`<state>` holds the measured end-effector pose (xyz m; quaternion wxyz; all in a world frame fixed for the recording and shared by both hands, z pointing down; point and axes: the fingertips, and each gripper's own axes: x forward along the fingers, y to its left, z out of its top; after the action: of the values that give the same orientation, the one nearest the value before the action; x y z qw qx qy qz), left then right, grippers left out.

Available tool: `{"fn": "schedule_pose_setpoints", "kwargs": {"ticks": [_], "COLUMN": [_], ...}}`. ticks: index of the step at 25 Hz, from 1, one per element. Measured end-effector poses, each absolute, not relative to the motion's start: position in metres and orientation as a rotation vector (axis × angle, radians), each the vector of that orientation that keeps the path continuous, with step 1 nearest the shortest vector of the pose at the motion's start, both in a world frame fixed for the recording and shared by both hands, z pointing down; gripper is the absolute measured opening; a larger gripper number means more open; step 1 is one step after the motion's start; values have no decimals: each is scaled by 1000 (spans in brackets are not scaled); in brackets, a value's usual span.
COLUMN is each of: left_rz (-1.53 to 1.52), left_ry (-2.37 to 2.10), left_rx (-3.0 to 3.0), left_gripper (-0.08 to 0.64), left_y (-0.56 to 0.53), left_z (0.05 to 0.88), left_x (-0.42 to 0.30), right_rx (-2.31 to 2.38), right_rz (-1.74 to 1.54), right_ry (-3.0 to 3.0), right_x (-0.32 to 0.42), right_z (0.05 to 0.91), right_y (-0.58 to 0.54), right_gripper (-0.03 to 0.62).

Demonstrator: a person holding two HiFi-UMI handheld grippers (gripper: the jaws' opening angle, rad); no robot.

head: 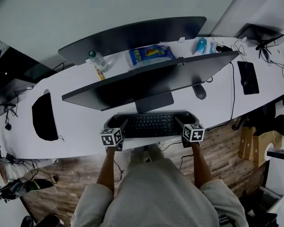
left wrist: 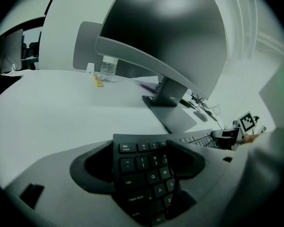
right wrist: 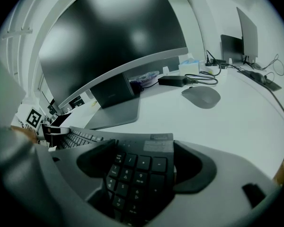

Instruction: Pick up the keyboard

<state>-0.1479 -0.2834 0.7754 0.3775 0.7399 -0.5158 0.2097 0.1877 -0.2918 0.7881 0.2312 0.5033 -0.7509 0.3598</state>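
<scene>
A black keyboard [head: 149,125] lies crosswise at the front edge of the white desk [head: 85,131], just below the monitor's foot. My left gripper [head: 118,126] is shut on its left end, where the esc, tab and caps lock keys [left wrist: 132,167] show between the jaws. My right gripper [head: 182,125] is shut on its right end, with the number pad [right wrist: 135,174] between the jaws. In the left gripper view, the keyboard runs off to the right towards the other gripper's marker cube [left wrist: 246,121]. Whether the keyboard rests on the desk or is raised cannot be told.
A wide curved monitor [head: 146,82] on a grey foot [head: 154,101] stands right behind the keyboard. A grey mouse [head: 199,91] lies to its right. Further back are a water bottle [head: 97,60], a blue packet [head: 149,56] and cables [head: 270,56]. A black pad [head: 44,116] lies at left.
</scene>
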Motion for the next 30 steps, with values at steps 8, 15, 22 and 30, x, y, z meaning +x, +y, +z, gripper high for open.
{"fn": "schedule_pose_setpoints", "kwargs": {"ticks": [8,15,22,30], "left_rz": [519,511,490,454], "left_ry": [-1327,-1332,-1335,-1347], "left_rx": [1888,1876,1895,1959], "left_gripper": [330,330,330,330], "left_y": [-285,-283,-283,-287], "left_z": [775,776,769,743], "left_x": [-148,-149,-145,-140], "right_rx": [1400,1402,1412,1468], "right_rz": [992,993,956,893], "right_ry": [-2059,-2057,-2072,-2106], "right_x": [188,187,191,197], "right_z": [788,789,777,749], "right_y": [-288,-287,-290,-287], "right_gripper": [379,379,379,379]}}
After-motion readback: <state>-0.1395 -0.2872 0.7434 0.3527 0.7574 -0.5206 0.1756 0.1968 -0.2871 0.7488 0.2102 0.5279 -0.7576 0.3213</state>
